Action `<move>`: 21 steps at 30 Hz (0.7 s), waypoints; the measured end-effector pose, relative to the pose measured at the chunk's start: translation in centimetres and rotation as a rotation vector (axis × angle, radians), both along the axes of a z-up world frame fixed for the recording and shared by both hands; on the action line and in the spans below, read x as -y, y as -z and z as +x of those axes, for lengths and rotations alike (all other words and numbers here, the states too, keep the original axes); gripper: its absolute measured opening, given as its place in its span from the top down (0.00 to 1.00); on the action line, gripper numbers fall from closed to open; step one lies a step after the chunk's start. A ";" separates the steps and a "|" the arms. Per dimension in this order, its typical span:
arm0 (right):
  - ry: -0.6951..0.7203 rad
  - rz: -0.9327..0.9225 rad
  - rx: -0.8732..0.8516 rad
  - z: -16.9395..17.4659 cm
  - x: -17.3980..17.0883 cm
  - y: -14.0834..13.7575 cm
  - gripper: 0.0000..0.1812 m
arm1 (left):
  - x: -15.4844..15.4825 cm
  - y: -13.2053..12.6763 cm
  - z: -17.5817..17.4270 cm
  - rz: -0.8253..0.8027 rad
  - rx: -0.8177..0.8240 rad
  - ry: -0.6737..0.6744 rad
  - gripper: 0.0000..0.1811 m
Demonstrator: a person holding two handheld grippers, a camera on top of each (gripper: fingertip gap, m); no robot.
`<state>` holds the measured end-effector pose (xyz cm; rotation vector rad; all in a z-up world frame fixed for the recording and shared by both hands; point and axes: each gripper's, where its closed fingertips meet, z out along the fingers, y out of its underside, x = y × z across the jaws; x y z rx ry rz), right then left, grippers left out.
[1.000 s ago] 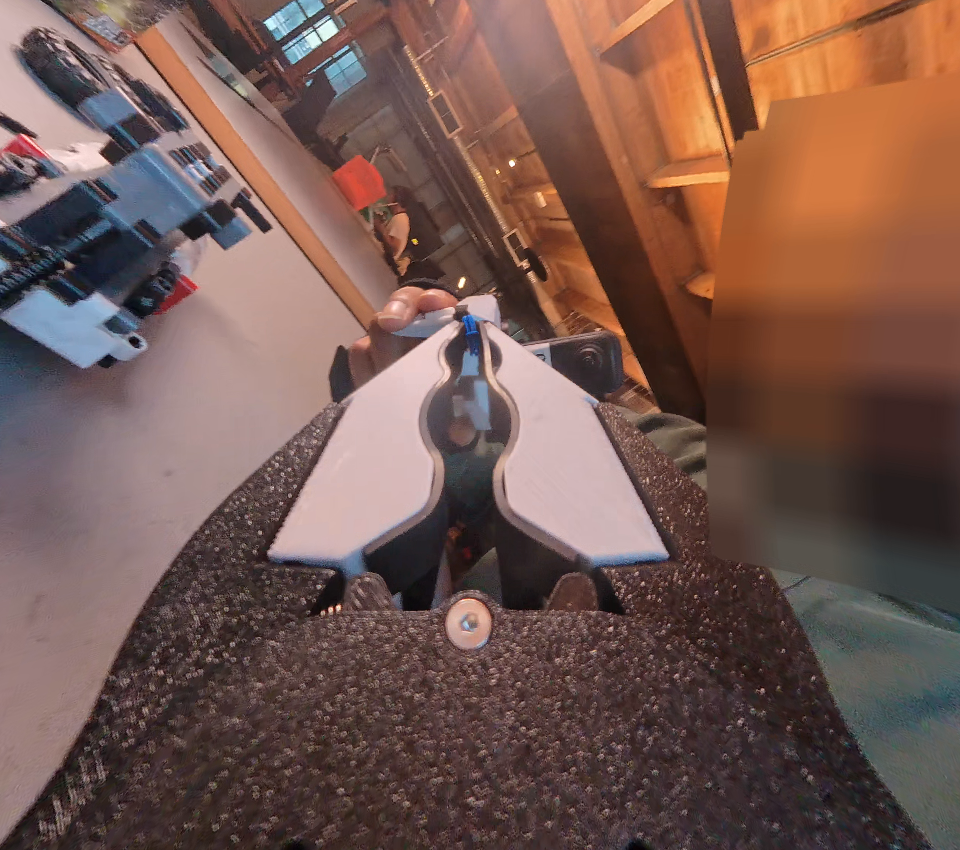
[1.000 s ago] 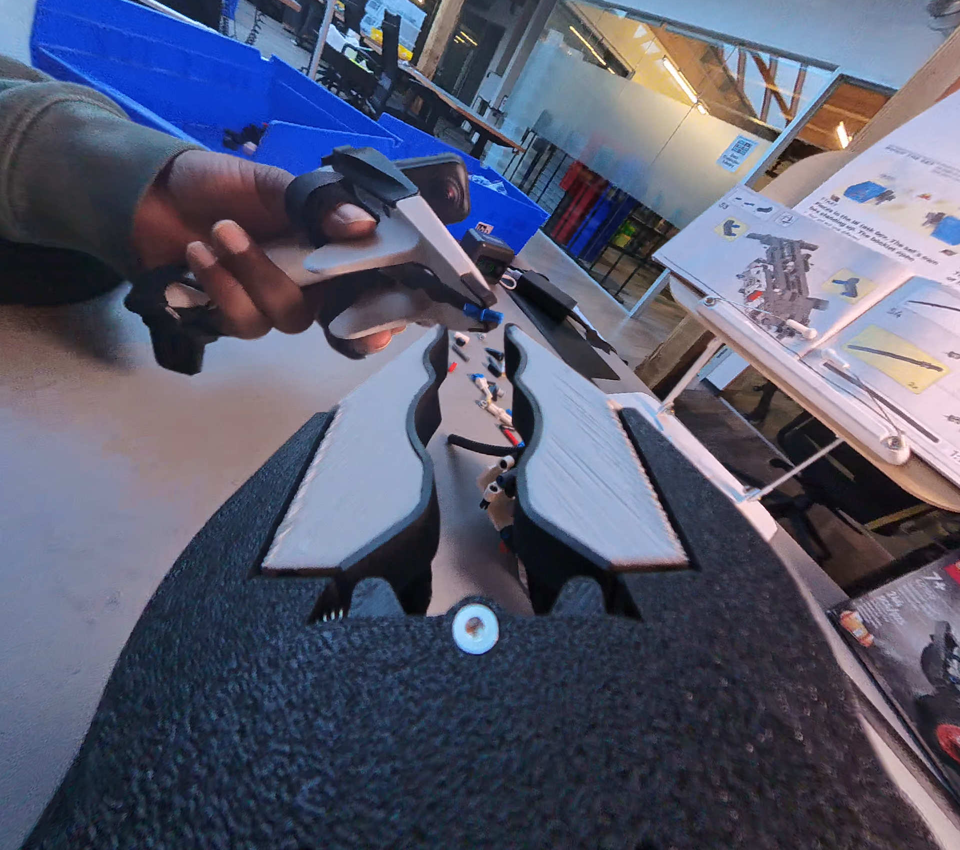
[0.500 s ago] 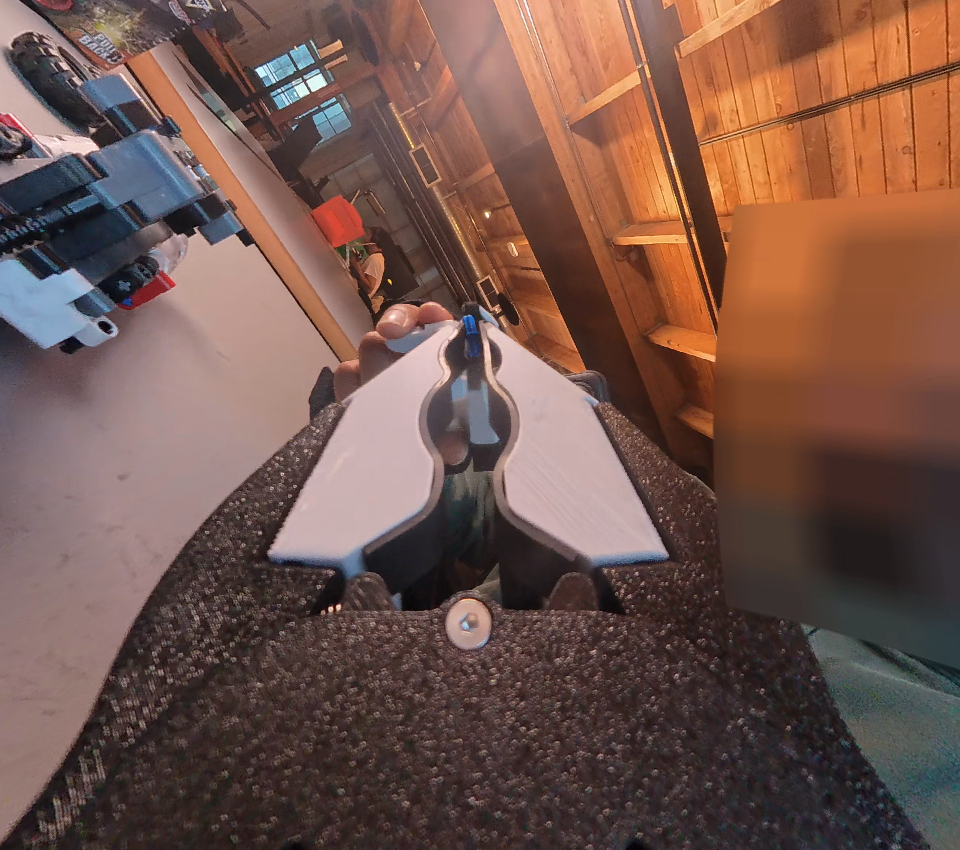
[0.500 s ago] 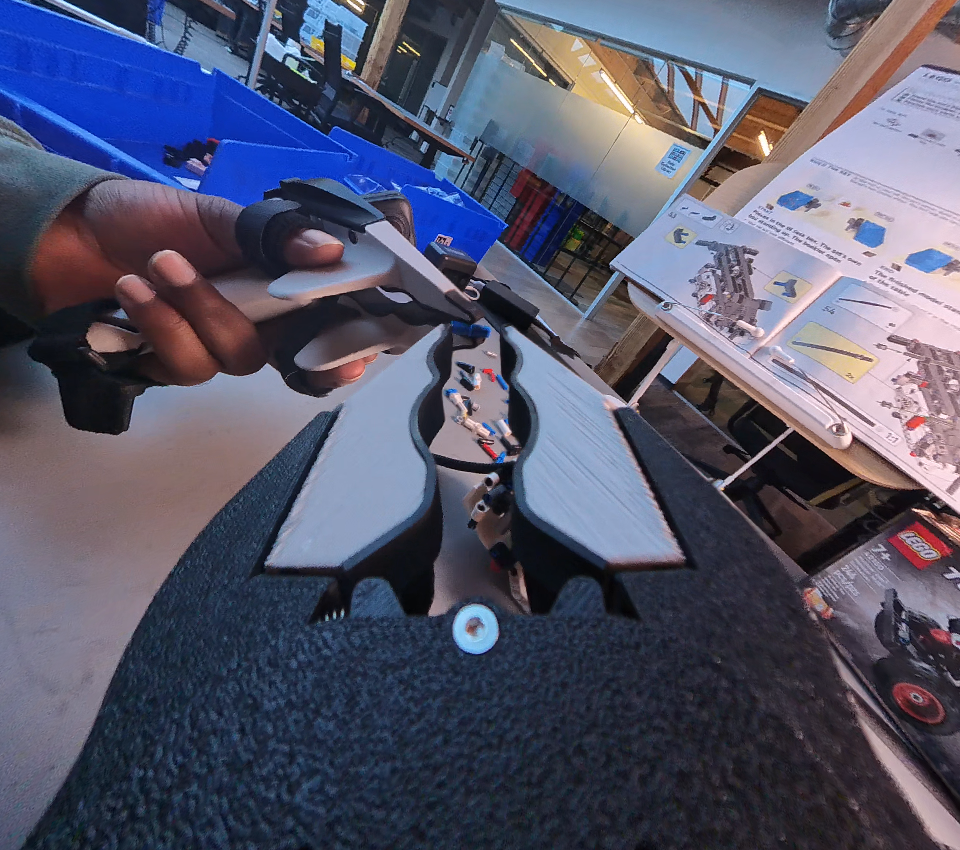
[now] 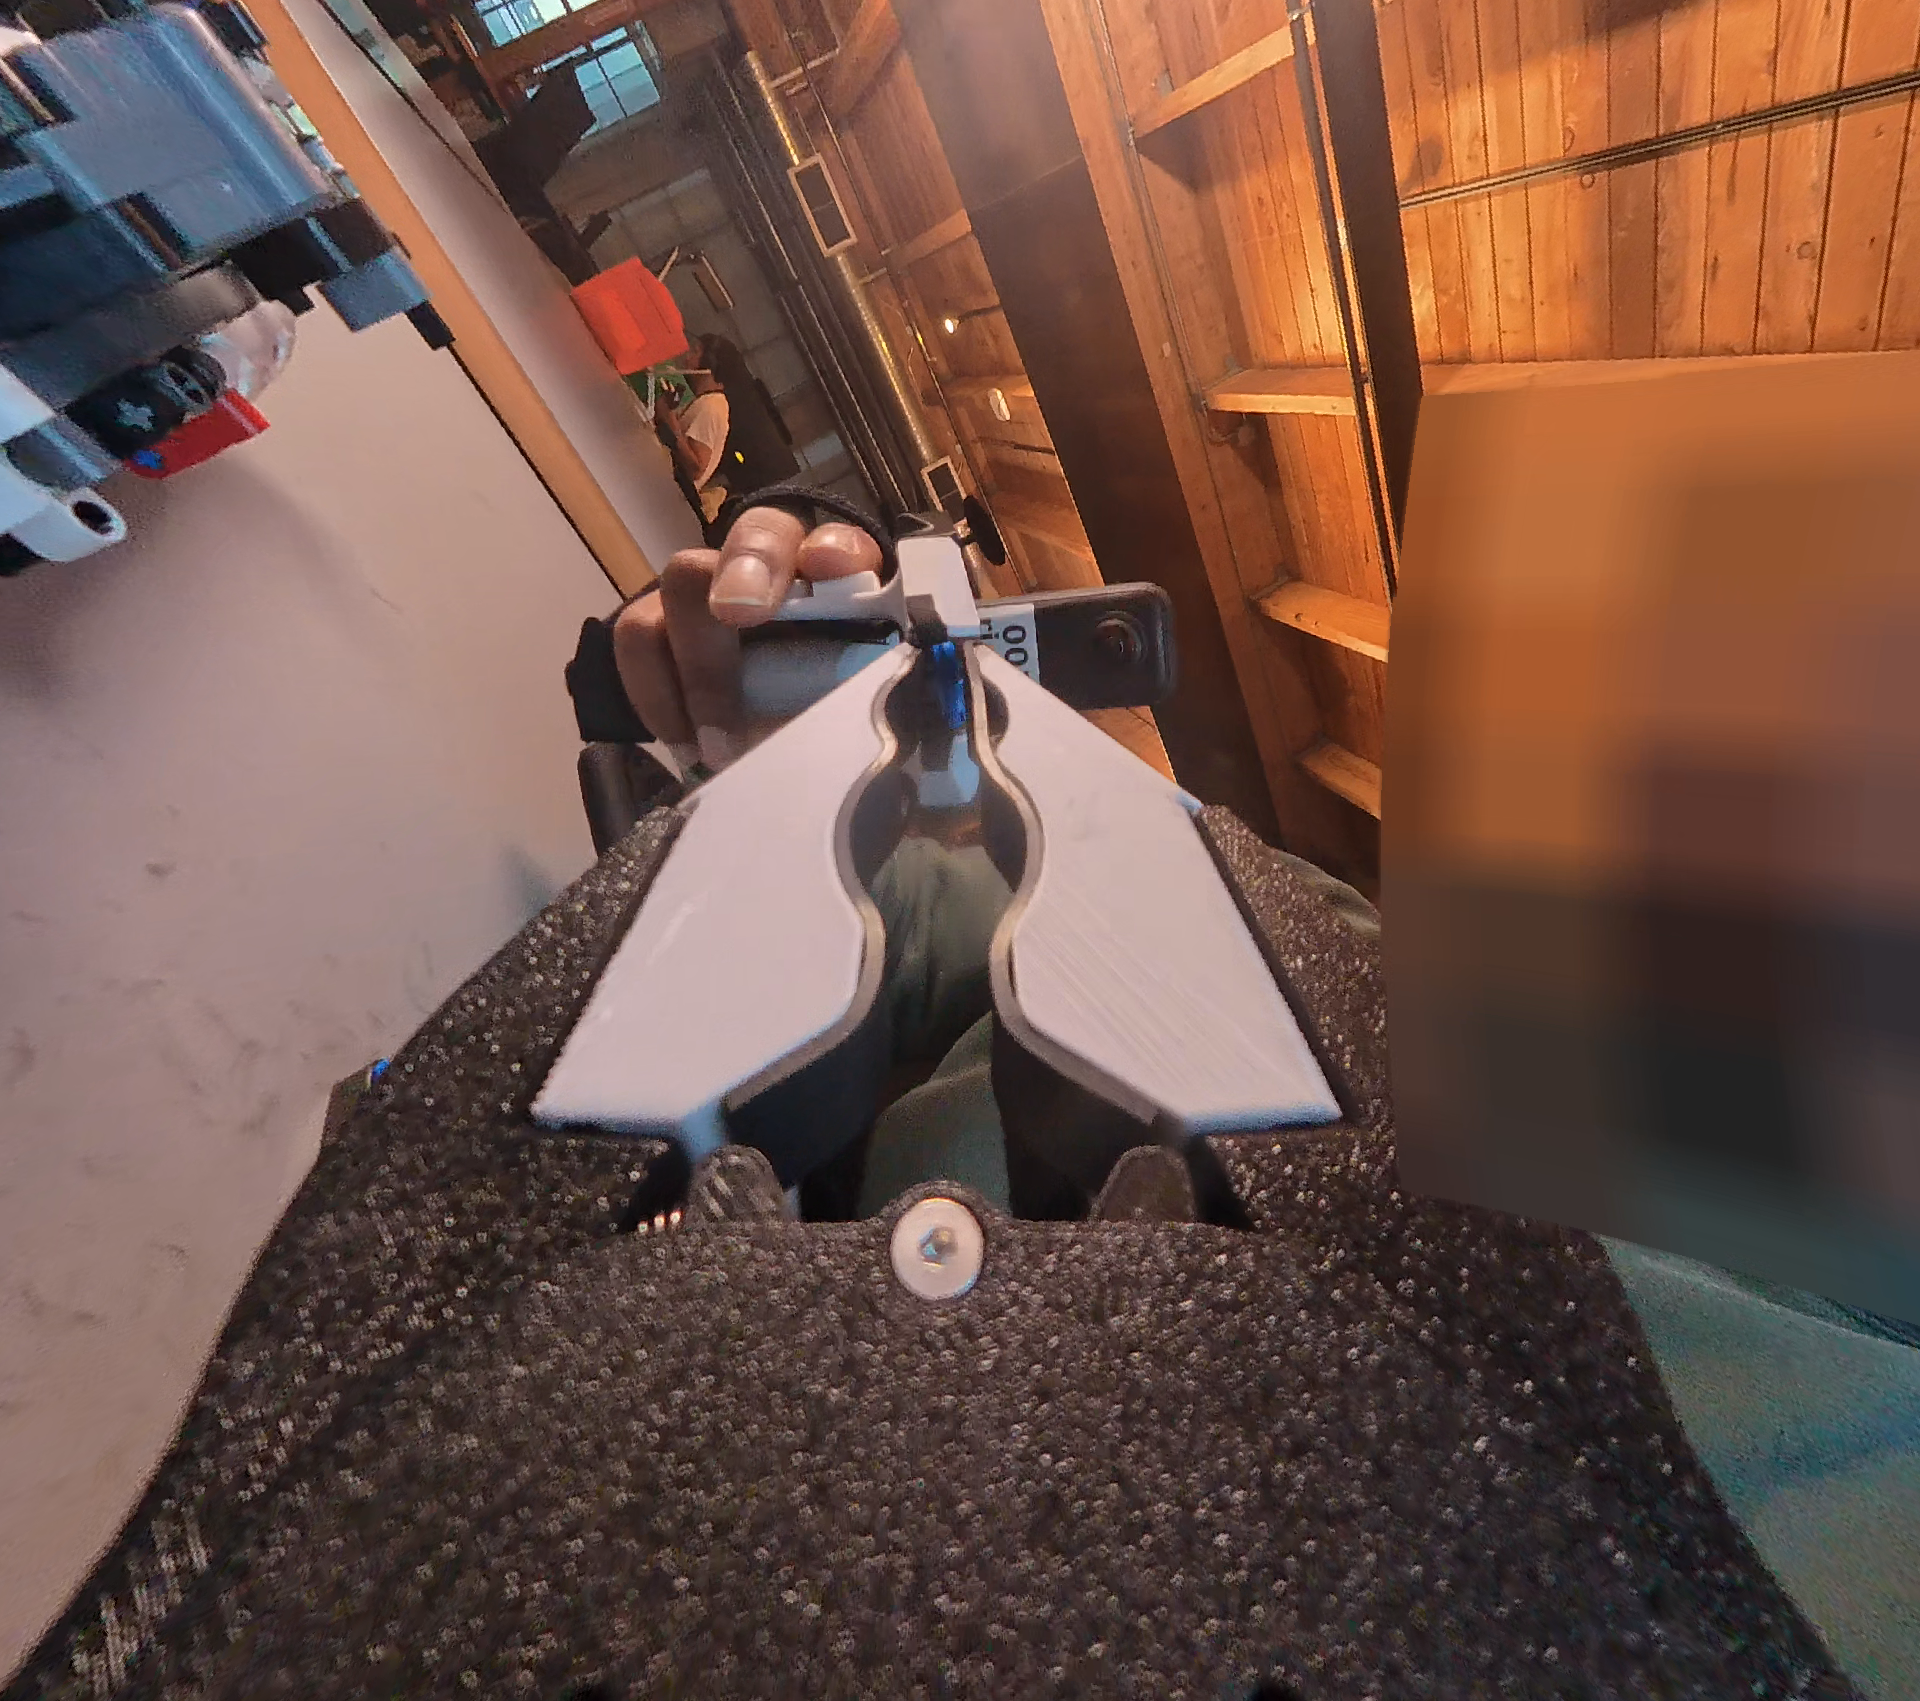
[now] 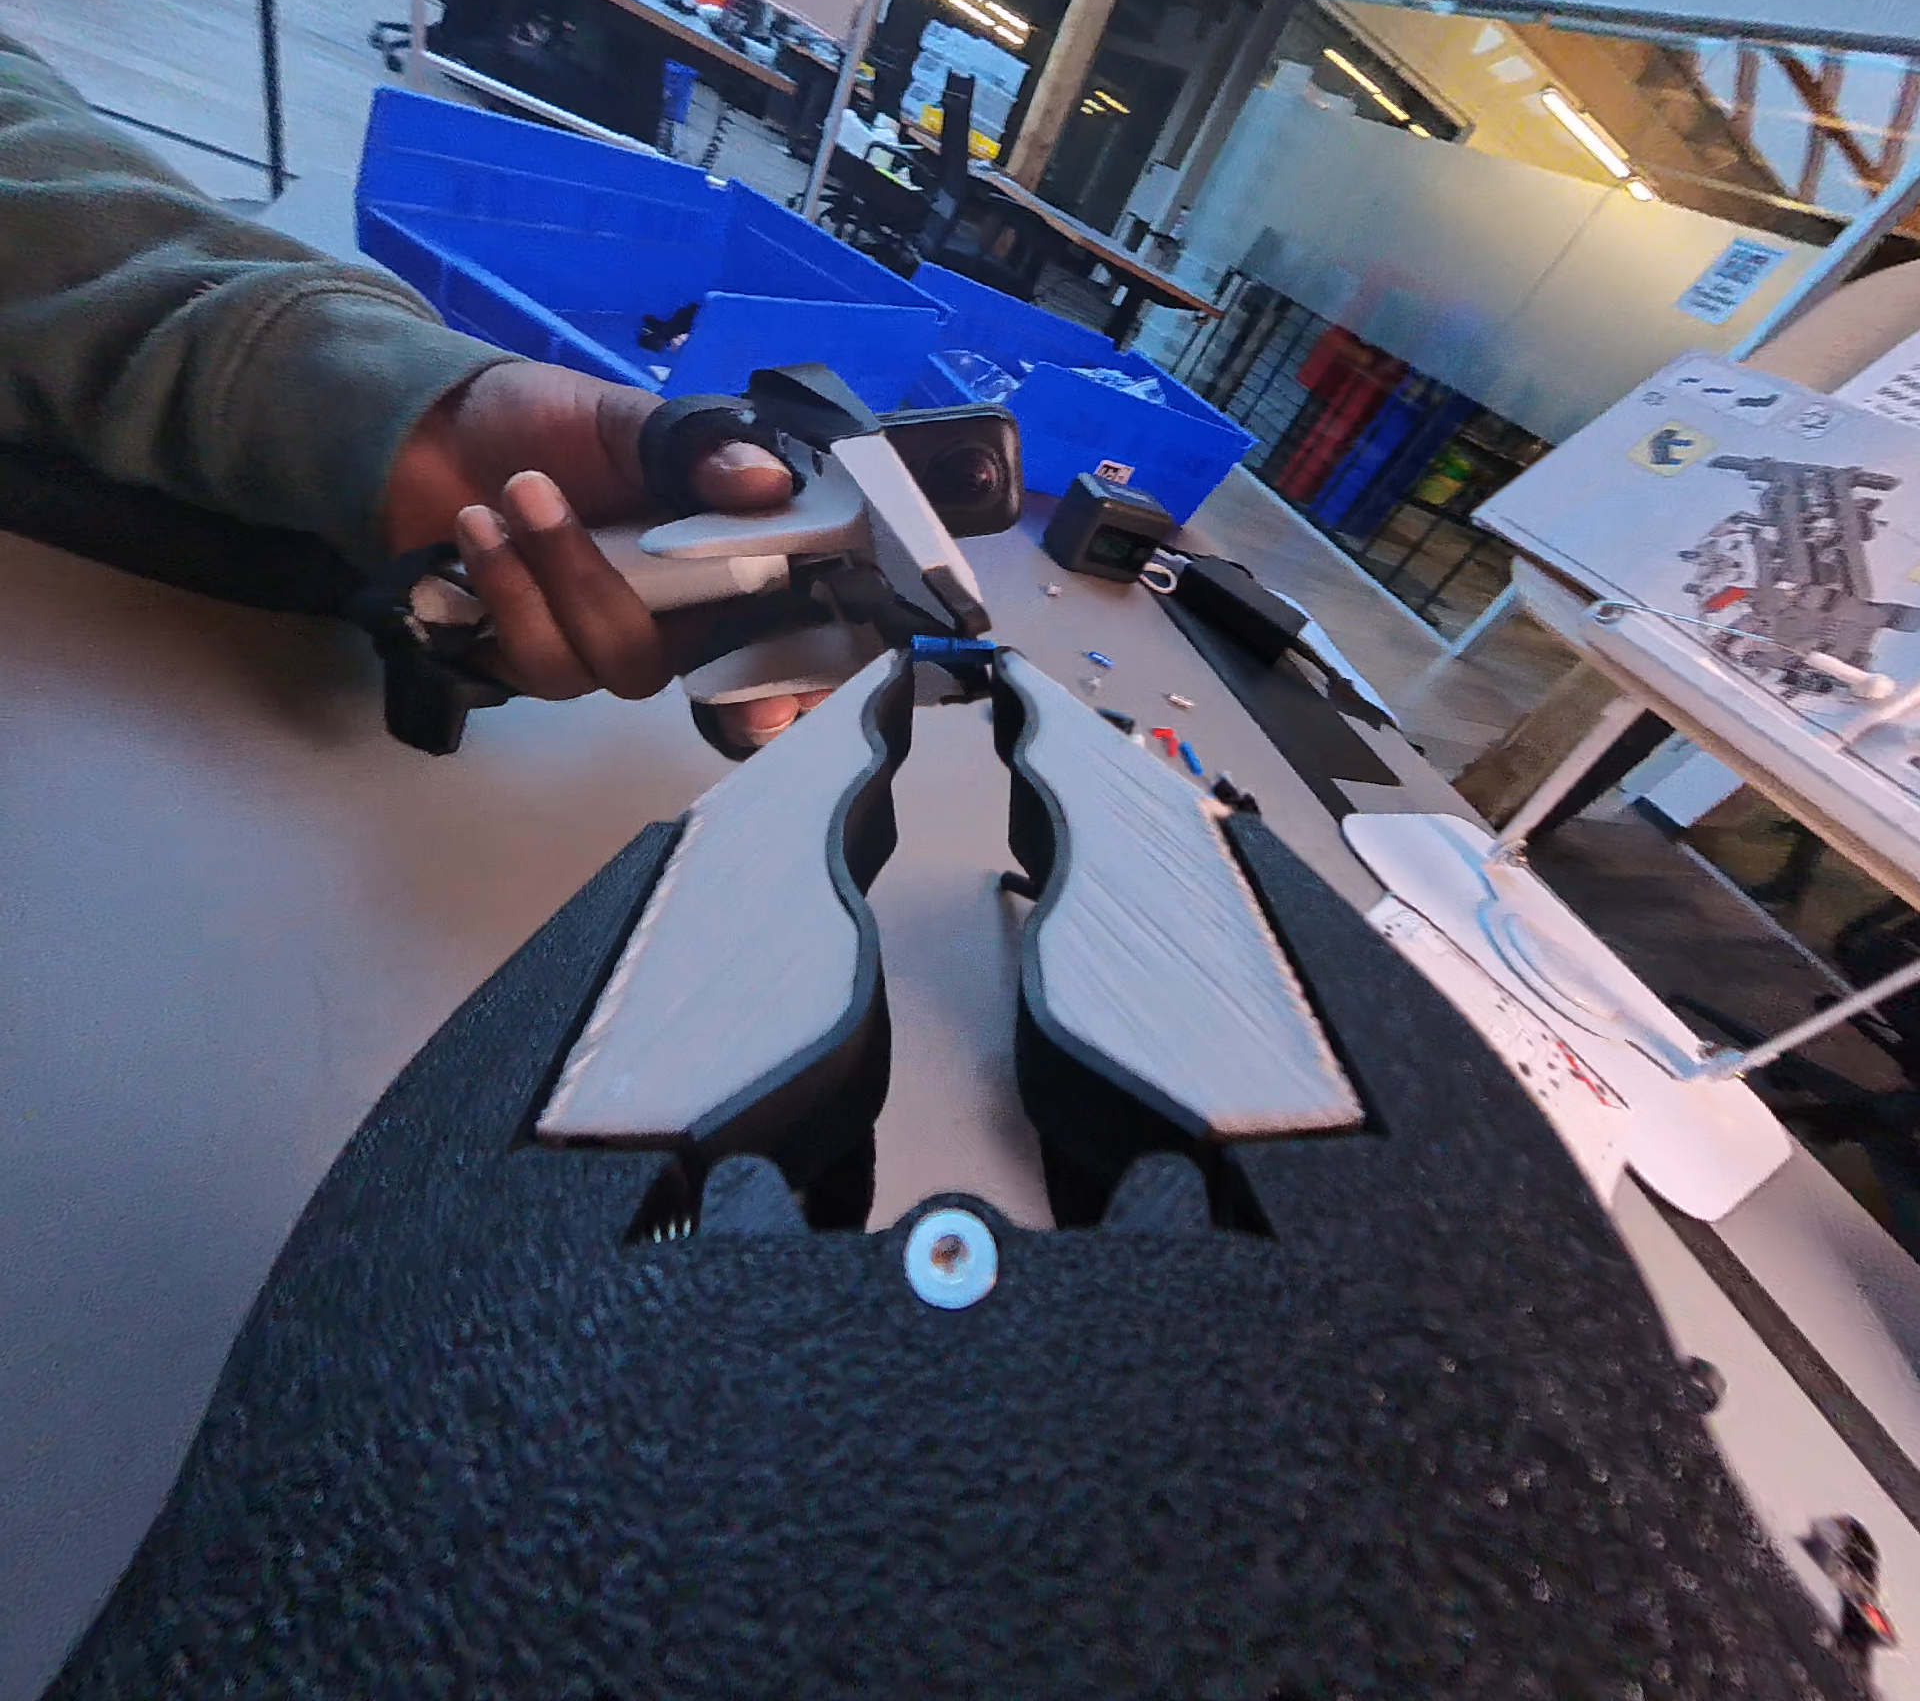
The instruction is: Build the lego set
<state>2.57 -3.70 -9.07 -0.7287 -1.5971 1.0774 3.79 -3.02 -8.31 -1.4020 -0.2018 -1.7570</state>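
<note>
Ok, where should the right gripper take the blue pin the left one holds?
Probably on its two free ends, coming straight on: the blue pin lies crosswise between the tips of the right gripper, and the left gripper pinches its middle from above.

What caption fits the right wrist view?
Right gripper closing around a blue pin held out by the left gripper.

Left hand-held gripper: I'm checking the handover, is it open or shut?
Shut on the blue pin: the left hand-held gripper has its tips pinched around it, leaving no gap.
</note>
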 end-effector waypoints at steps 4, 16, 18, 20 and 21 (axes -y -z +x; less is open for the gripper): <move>-0.090 0.005 0.056 1.0 0.4 0.4 0.92 | 0.4 0.4 0.9 -0.009 -0.006 0.058 0.97; -0.084 -0.083 0.042 1.5 -0.5 -0.5 0.96 | 0.0 -0.4 -0.6 0.005 0.050 -0.017 0.98; -0.068 -0.056 0.040 1.2 -0.2 -0.3 0.91 | -0.1 -0.5 -0.8 0.006 0.057 -0.031 0.98; -0.011 -0.010 0.009 0.6 -0.3 -0.3 0.90 | -0.1 -0.5 -0.8 0.006 0.058 -0.041 0.98; 0.011 0.016 -0.006 0.3 -0.2 -0.3 0.90 | -0.2 -0.5 -0.8 0.004 0.064 -0.043 0.98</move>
